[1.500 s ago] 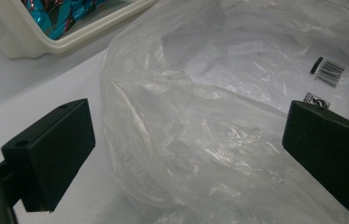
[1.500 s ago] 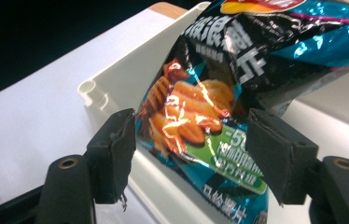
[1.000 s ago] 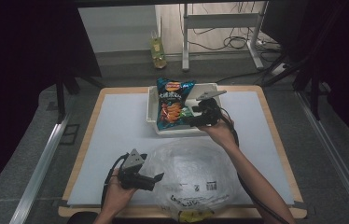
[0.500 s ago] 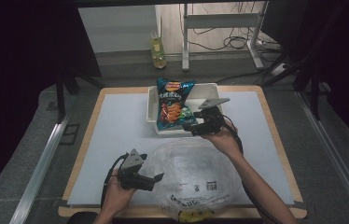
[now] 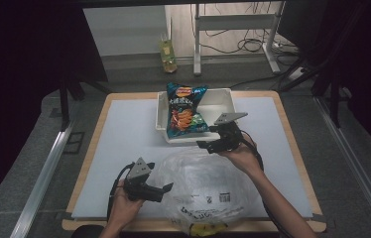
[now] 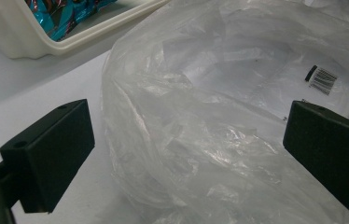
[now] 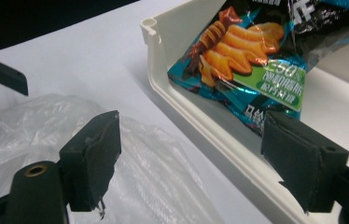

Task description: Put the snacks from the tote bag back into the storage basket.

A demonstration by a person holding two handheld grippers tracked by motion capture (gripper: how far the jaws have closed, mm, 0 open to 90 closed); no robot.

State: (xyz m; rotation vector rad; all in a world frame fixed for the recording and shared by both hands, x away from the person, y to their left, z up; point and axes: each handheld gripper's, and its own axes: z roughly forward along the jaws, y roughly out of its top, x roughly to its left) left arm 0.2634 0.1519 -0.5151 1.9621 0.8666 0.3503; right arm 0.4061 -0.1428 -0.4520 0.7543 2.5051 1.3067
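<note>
One snack bag still sits in the bin; the clear plastic bag lies ready in front of it.

Judging by the layout, the chip bag [image 5: 186, 109] has yet to go from the white bin [image 5: 221, 99] into the clear plastic bag [image 5: 208, 183], which lies crumpled near the table's front edge. The right gripper [image 5: 212, 145] hangs just at the bin's near wall, its jaws wide with nothing between them, having just been opening. The left gripper [image 5: 166, 189] rests at the plastic bag's left edge, jaws spread around the film without pressing it. The bin's near wall [image 7: 196, 116] stands between the right gripper and the snack. A green bottle [image 5: 167, 49] stands on the floor beyond the table.
</note>
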